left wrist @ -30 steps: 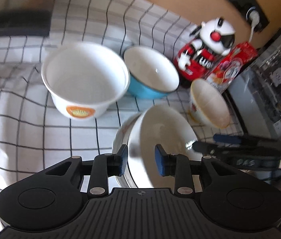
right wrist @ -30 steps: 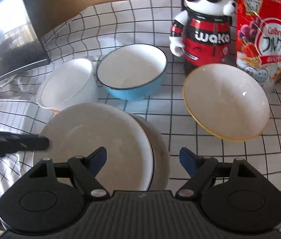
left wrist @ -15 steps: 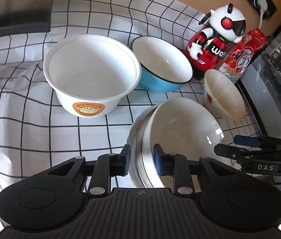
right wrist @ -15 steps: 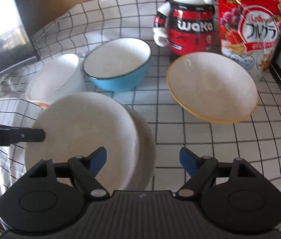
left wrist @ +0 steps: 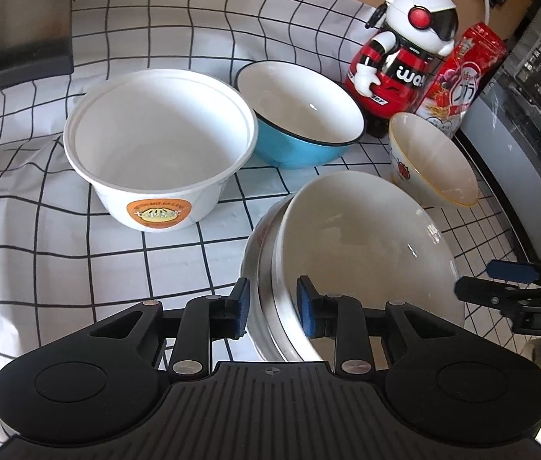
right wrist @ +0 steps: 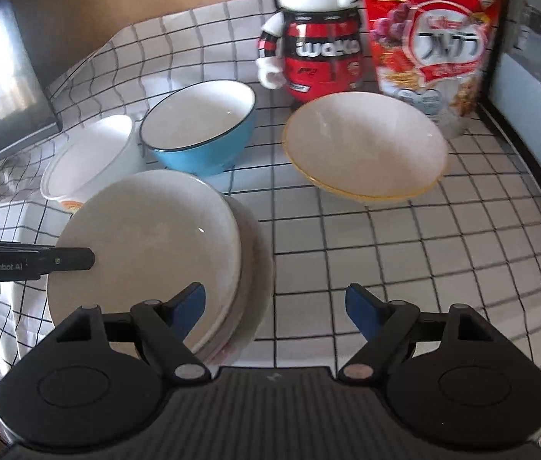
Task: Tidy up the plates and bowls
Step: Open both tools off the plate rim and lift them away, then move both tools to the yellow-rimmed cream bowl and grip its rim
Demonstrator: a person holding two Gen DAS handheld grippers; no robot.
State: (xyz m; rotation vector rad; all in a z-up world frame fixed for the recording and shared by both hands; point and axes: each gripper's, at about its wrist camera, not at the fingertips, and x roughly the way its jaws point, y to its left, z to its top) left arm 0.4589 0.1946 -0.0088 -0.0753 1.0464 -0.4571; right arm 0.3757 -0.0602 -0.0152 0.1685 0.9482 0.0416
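Two blue pads of the left gripper (left wrist: 272, 308) pinch the near rims of the stacked plates (left wrist: 366, 253), tilted on the checked cloth (left wrist: 79, 260); only the left wrist view shows the strawberry print on the yellow-rimmed bowl (left wrist: 429, 165). Right wrist view: right gripper (right wrist: 275, 308) spread wide, holding nothing, beside the stack; the cereal bag (right wrist: 437, 34) faces the camera fully here.

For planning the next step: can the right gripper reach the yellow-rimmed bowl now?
Probably yes. The right gripper is open and holds nothing, and only bare checked cloth lies between it and the yellow-rimmed bowl.
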